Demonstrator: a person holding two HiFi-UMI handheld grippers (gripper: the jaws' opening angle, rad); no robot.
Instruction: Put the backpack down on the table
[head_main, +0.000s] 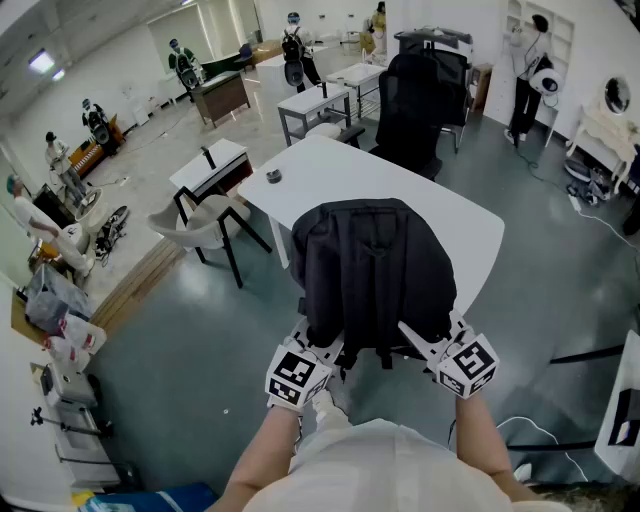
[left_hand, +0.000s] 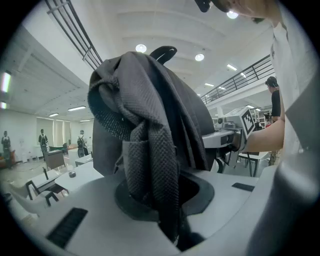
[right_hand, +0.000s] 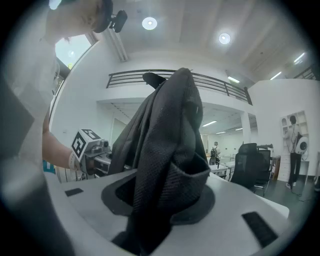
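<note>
A black backpack hangs upright between my two grippers, over the near corner of the white table; whether its bottom touches the table I cannot tell. My left gripper is shut on a textured strap of the backpack at its lower left. My right gripper is shut on a thick fold of the backpack at its lower right. The left gripper view shows the right gripper across the bag, and the right gripper view shows the left gripper.
A small dark object lies on the table's far left part. A black office chair stands behind the table and a white chair to its left. More desks and people are farther back. Cables lie on the floor at right.
</note>
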